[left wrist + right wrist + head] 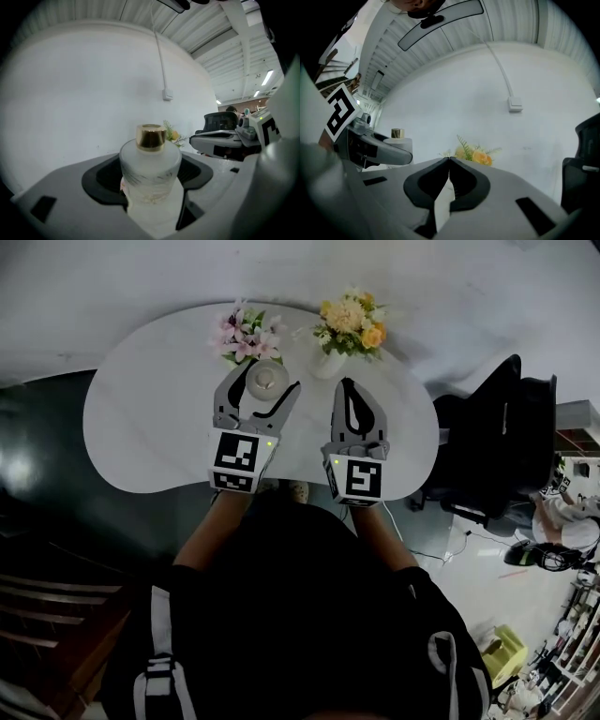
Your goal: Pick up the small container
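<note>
White and bean-shaped, the table (150, 418) stands before a plain white wall (84, 93), and on it is the small container (151, 164), a frosted round bottle with a gold cap (151, 137). The left gripper (270, 381) has its jaws spread to the bottle's width and set against its two sides, so the small container is held upright between them. Whether its base rests on the table or is just off it cannot be told. To the right of the small container is the right gripper (345, 382). Its jaws are brought fully together with the tips meeting, and nothing is between them. In the right gripper view the small container shows off to the left, clasped by the other gripper. Each gripper carries a marker cube on the side of the small container nearer the person, one on the left gripper (236, 457) and one on the right gripper (356, 479). Just beyond the small container, slightly to its left, is a bunch of pink flowers (246, 334). Beyond it to the right stands a white vase (330, 364) of yellow and orange flowers (349, 320), which shows past the closed tips in the right gripper view. Well off to the right of the small container, past the table's edge, is a black chair (497, 427). The person (300, 615), in a dark top, stands on the near side.
</note>
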The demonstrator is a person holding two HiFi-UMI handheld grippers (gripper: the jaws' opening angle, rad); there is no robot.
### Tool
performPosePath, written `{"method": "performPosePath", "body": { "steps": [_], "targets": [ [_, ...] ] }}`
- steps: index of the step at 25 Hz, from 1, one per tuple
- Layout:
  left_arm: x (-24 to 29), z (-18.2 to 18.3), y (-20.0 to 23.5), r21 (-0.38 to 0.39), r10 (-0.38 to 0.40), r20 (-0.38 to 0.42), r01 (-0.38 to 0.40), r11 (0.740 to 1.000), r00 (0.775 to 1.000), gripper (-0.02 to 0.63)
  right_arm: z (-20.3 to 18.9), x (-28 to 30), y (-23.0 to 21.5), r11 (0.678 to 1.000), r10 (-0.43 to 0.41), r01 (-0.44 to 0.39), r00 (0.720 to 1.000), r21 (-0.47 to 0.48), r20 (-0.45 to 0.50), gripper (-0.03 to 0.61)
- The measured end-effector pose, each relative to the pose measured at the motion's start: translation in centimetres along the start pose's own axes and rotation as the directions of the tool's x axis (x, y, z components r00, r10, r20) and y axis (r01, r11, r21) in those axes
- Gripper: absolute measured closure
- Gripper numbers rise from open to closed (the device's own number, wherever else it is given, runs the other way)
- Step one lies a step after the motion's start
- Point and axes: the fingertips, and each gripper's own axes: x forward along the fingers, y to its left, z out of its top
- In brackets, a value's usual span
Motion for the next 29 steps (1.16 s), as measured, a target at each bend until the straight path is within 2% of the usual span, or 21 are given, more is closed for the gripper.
{"method": "performPosePath", "body": {
  "steps": [7, 15, 29],
  "targets": [
    [-1.7, 1.9, 0.1, -0.006, 0.010, 0.027, -0.010, 1.000, 1.000, 0.279, 1.3, -0.3, -0.1, 1.000, -0.030, 0.030, 0.999, 0.000, -0.027, 0.558],
    [-2.2, 1.9, -0.3, 0.001, 0.002, 0.023, -0.002, 1.000, 1.000, 0.279, 2.5, -0.7, 0.1, 1.000, -0.020, 0.020, 1.000, 0.014, -0.002, 0.557],
    [-2.5, 0.9, -0.5, -0.011, -0.010, 0.007, 0.010, 1.000, 1.000, 0.279, 2.1, -1.1, 0.7, 1.000, -0.016, 0.016, 1.000, 0.021, -0.003, 0.557]
  ]
}}
